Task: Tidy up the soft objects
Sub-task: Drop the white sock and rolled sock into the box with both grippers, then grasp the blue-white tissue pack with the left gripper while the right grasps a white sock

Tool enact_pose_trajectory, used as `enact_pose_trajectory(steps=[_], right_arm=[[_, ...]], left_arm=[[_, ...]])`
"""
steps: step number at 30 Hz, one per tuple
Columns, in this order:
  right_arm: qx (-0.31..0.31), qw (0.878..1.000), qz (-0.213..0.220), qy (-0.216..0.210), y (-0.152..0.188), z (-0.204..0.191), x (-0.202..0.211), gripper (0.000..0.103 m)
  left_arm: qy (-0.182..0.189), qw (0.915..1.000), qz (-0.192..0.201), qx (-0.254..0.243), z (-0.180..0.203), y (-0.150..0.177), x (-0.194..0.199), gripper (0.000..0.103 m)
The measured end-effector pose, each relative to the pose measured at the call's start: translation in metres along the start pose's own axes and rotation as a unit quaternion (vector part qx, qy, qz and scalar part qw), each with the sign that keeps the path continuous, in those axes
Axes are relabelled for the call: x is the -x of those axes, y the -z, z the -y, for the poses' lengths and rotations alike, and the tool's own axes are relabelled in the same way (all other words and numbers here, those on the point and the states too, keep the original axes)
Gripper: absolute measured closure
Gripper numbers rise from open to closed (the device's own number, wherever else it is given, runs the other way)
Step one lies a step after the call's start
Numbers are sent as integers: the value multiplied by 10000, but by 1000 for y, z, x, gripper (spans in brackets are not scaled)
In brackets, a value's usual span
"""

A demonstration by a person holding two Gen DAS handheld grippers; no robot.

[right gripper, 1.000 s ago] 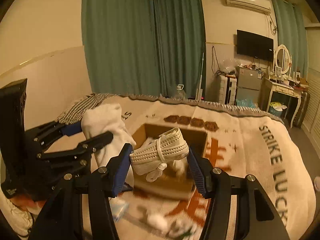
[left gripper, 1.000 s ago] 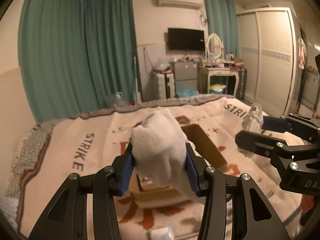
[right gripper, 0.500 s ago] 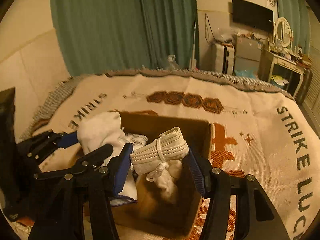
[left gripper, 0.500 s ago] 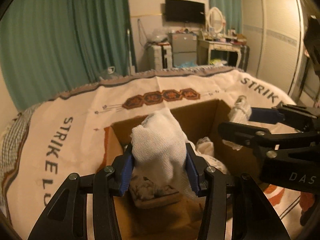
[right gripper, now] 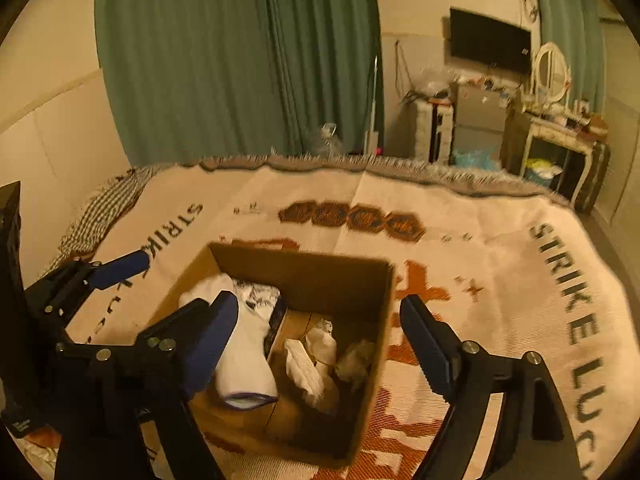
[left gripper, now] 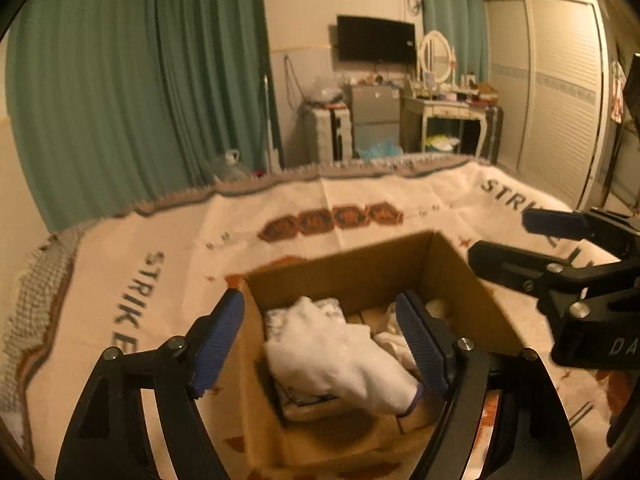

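Observation:
An open cardboard box (left gripper: 472,292) (right gripper: 376,320) sits on the bed blanket. A white sock (left gripper: 340,364) (right gripper: 244,360) lies inside it at the left, on other folded cloth. A smaller white rolled cloth (right gripper: 308,364) lies in the box's right half with other crumpled pieces. My left gripper (left gripper: 320,340) is open and empty above the box's left side; it also shows in the right wrist view (right gripper: 132,292). My right gripper (right gripper: 316,344) is open and empty above the box; it also shows in the left wrist view (left gripper: 516,240).
The cream blanket (right gripper: 500,264) with "STRIKE LUCK" lettering covers the bed. A checked cloth (right gripper: 104,212) lies at its far left corner. Green curtains (left gripper: 140,100), a dresser with mirror (left gripper: 444,112) and a wardrobe (left gripper: 560,92) stand beyond the bed.
Both grippers opened and let go of their loads. The white sock and the rolled cloth dropped into the box. Both grippers have risen slightly above the box.

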State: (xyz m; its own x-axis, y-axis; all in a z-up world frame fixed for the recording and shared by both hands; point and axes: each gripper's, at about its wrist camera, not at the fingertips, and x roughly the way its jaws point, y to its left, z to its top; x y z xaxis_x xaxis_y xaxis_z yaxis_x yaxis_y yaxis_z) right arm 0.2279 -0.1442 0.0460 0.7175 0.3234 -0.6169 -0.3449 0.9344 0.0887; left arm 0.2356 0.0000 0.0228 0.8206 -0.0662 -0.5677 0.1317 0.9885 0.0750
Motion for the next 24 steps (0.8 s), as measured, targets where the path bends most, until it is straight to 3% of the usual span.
enact_pose_trajectory(steps=[5,8,13,18,24], right_arm=[[44,9985,487,229,-18,-7,80,11],[15,9970,751,174,-19,-10,128,6],[103,9963,819,220,3,-19,188,0],[327,9964,713,310,41,-35,216,0],[362,9983,388,258,105,-49,202,0]], left_arm=[[-68,9985,532,-83,-3,-16,78,24],[-140,9959,877,-193,-6,-17,124,8],[-195,9915,1268,-219,-12,-3,188,8],[-210,9940,1069,-18,-15,31,209,8],[-382,9973,561,284,-11,87,184,8]])
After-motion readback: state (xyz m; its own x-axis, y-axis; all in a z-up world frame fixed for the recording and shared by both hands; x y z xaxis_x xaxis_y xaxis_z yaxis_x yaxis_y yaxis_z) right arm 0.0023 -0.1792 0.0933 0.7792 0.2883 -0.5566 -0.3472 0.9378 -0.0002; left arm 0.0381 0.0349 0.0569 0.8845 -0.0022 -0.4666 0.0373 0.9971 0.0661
